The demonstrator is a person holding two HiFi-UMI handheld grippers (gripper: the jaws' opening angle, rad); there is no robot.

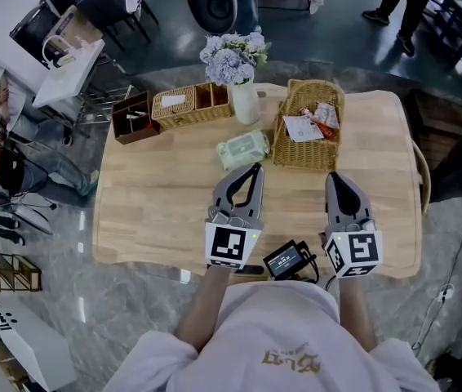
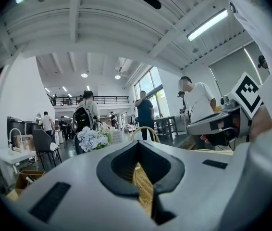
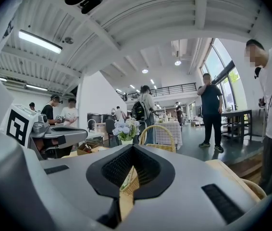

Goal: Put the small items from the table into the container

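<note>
Task part done, in my judgement. White and orange packets (image 1: 313,122) already lie in the deep woven wicker basket (image 1: 306,158). One item looks outstanding: the pale green soft pack (image 1: 243,149), lying flat on the light wooden table (image 1: 157,211), just beside the basket's left wall. Its long axis runs across the table, with the right end angled slightly up toward the basket. My left gripper (image 1: 255,170) and right gripper (image 1: 335,178) are both clenched on nothing, short of the pack and the basket.

Wipes pack (image 1: 243,149) left of basket (image 1: 304,157); vase (image 1: 246,103) behind.
</note>
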